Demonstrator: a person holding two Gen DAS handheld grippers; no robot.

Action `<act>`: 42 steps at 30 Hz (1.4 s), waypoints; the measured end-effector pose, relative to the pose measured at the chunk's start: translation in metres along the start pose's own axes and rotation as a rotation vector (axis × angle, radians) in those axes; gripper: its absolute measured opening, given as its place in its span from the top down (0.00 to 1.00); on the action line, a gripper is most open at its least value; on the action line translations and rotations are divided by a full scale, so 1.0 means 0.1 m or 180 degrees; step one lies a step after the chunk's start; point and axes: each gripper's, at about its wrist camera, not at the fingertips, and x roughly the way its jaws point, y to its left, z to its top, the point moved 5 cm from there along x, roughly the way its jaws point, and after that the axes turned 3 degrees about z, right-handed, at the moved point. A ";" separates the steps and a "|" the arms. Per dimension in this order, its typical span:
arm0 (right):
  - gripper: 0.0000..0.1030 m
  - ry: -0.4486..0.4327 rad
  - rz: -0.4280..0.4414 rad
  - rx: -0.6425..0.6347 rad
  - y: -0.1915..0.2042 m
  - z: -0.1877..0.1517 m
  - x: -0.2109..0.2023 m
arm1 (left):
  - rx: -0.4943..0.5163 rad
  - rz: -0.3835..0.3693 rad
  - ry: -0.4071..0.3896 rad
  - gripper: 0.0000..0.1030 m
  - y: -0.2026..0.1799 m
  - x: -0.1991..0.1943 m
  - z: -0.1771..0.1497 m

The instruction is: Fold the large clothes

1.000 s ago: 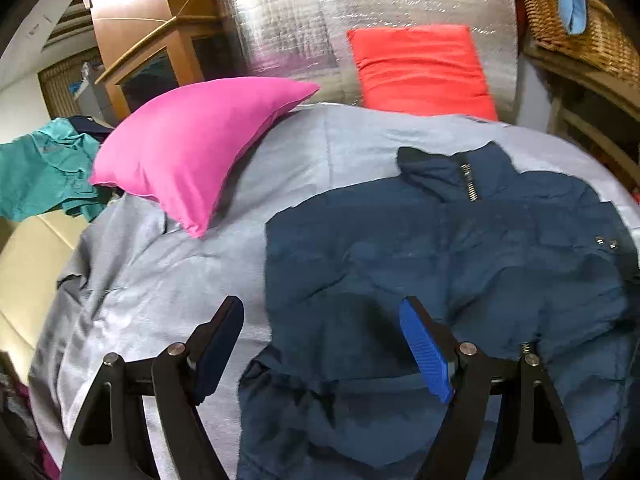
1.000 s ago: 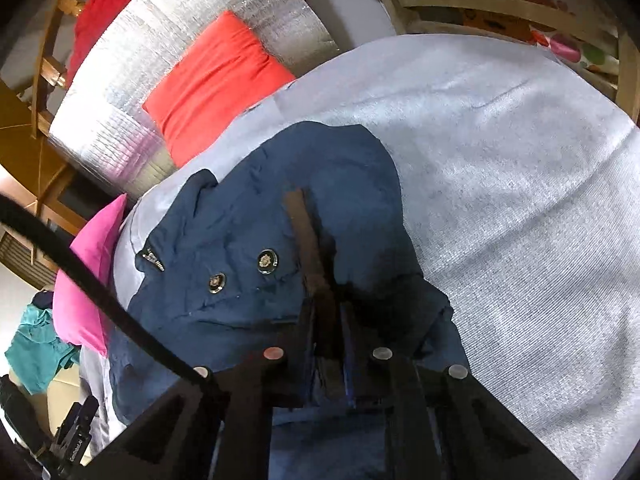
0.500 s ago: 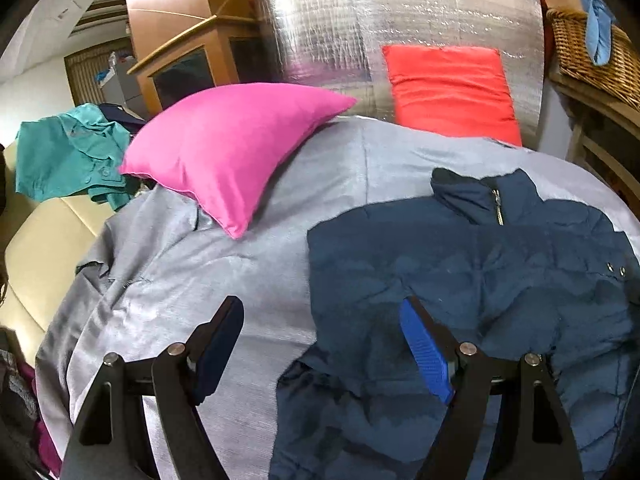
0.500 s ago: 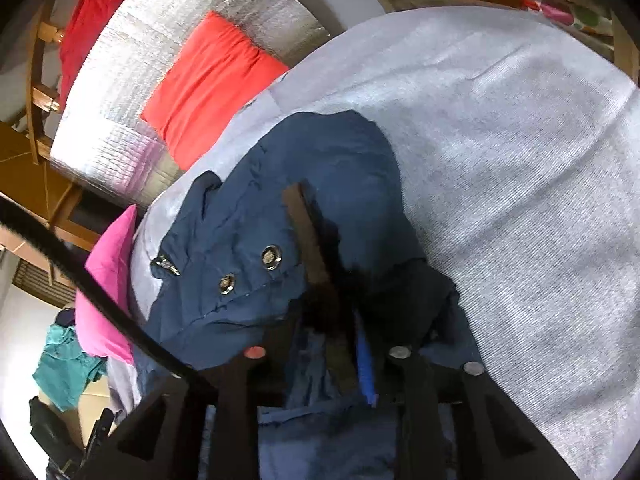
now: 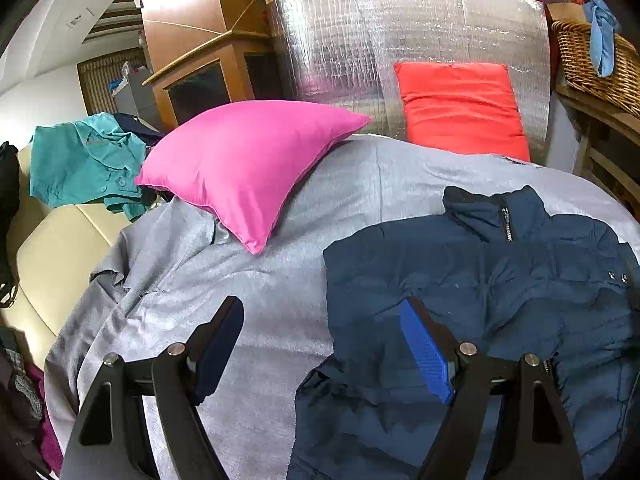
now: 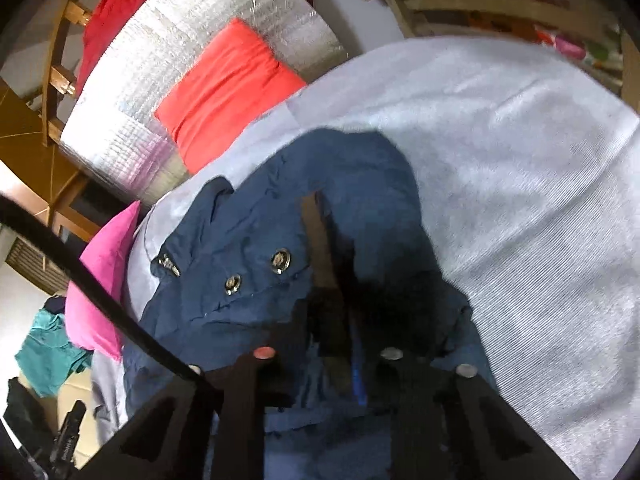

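The navy jacket [image 5: 480,300] lies face up on the grey sheet [image 5: 280,280] of the bed, collar and zip toward the red cushion [image 5: 460,108], with a pink pillow [image 5: 248,168] off to its left and well apart from it. The left gripper [image 5: 324,344] hangs above the sheet with its 2 fingers wide apart and nothing between them; its blue pad [image 5: 426,354] is over the jacket's left edge, the other finger over bare sheet. The right gripper [image 6: 344,344] is pressed together on a dark fold of the jacket [image 6: 280,240], near the 2 metal snaps [image 6: 256,272]; this view is blurred and the fabric is almost as dark as the fingers, so which part it has, probably a sleeve or a side panel, cannot be told. Judging by this, the step in hand is the 1st fold: the right side is gripped and ready to be drawn across the body, while the left side lies unfolded, rumpled near the hem. The next move seems to call for carrying the pinched cloth over toward the zip line and laying it flat, with the left gripper either pinning the body or coming down on the left edge to take its own fold. The padded cloth looks thick and springy, so a fold may puff open unless pressed. A teal garment [image 5: 84,160] lies on the cream seat [image 5: 52,248] beside the bed, and a wicker basket [image 5: 580,64] stands at the far right
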 end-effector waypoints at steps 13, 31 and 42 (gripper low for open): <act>0.60 0.0036 0.0080 0.0271 -0.12 0.10 -0.12 | -0.0346 -0.0418 0.0818 0.22 0.00 0.54 -0.23; 0.30 0.0537 0.0390 0.0419 -0.36 0.12 0.27 | -0.0841 -0.0899 0.1685 0.22 0.03 1.11 -0.67; 0.67 0.0442 0.0025 -0.0093 -0.17 0.05 0.25 | -0.0728 -0.0731 0.1679 0.20 0.00 1.08 -0.69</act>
